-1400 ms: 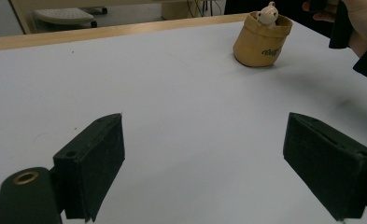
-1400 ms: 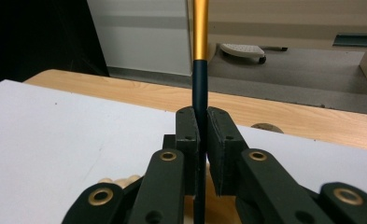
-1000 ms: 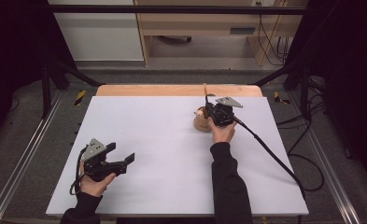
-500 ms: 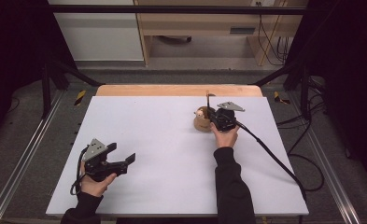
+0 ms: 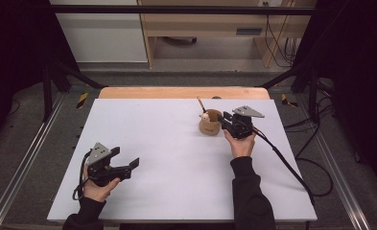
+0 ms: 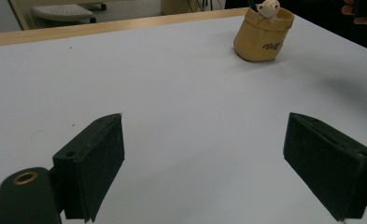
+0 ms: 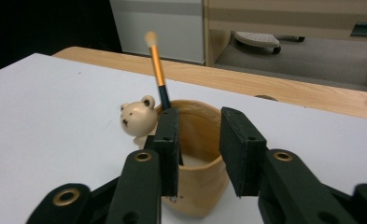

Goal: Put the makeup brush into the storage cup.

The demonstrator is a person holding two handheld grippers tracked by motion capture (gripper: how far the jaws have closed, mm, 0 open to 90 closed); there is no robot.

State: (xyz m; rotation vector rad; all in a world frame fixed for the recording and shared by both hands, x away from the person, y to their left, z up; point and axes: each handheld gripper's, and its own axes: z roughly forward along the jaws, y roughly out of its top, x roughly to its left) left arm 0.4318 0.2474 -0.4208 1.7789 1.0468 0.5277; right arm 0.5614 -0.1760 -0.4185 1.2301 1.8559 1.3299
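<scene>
Currently the right gripper is hovering just beside a small tan cup, its blunt black fingers parted a little with nothing between them; the jaws have just been opening. In the right gripper view the cup is sitting directly beyond the fingertips, round-walled and smooth like glazed clay, its open mouth showing a pale inner floor. A slim pencil is leaning out of the cup just past the left finger, its shaft orange above and dark near the rim, its tip blurred. A little cream bear figure, matte and rounded with two small ears, is perching at the cup's rim, just outside the left finger.

The left gripper is resting low over the white table, well apart from the cup, with its fingers spread wide and gripping nothing. In the left gripper view these pads are looking like flat rectangular slabs of dull, slightly grainy black plastic, and the cup is standing far beyond the right finger, a dark printed mark on its wall and the bear peeking over its top. The tabletop is lying smooth and matte, edged at the far side by a light wooden strip.
</scene>
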